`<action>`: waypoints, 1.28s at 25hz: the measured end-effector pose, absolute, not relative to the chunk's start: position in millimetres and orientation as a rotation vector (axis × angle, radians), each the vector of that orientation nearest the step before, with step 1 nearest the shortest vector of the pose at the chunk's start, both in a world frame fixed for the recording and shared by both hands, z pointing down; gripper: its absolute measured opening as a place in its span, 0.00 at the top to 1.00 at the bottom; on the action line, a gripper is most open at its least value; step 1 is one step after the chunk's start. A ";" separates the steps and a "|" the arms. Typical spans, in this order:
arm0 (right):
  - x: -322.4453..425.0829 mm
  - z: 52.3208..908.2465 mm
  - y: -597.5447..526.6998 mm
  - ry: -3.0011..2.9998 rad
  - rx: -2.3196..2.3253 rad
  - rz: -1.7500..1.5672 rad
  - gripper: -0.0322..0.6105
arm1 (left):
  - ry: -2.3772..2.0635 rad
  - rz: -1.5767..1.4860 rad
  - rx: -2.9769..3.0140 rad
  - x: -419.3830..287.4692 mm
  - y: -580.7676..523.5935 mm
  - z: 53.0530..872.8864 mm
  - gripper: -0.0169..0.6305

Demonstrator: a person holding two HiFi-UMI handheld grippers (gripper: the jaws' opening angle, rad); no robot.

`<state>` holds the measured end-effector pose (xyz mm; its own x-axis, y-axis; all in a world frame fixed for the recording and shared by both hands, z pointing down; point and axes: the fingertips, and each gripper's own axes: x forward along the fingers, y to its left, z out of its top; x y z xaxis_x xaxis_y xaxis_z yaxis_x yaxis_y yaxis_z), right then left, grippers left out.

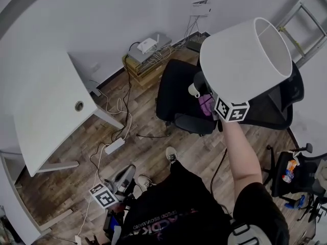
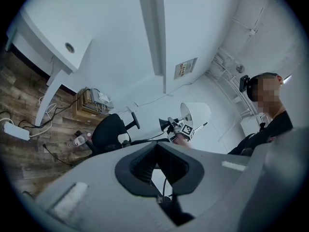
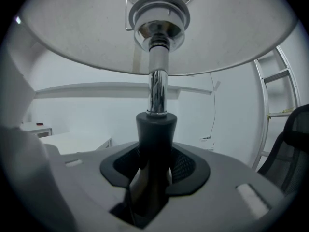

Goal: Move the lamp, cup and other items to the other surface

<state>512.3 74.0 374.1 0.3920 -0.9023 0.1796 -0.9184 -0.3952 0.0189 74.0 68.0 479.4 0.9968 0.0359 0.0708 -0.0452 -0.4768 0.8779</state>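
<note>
Right gripper clamps the lamp; wooden crate holds cables.

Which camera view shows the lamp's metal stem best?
The right gripper view: the shiny stem rises from the dark base held in the right tool. The head view shows mainly the shade; the left gripper view shows the lamp small and distant.

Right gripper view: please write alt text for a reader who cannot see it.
The right tongs grip the dark neck of a table lamp, whose chrome stem rises to a white lampshade filling the top. Behind, at right, stand a ladder and a black office chair.
</note>
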 end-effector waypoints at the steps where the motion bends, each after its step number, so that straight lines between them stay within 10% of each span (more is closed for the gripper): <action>1: 522.2 380.1 76.6 -1.633 2.546 0.218 0.70 | -0.016 0.105 2.068 74.8 67.9 479.9 0.98; 32: 765.0 689.9 133.7 -0.998 2.790 0.737 0.70 | -0.111 0.425 1.909 225.4 74.1 566.4 0.98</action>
<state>765.0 133.7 689.9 0.6707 -0.5746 0.4690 -0.6172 -0.7830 -0.0767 225.4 74.1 566.4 0.9309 0.1247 0.3434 -0.2765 -0.3741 0.8852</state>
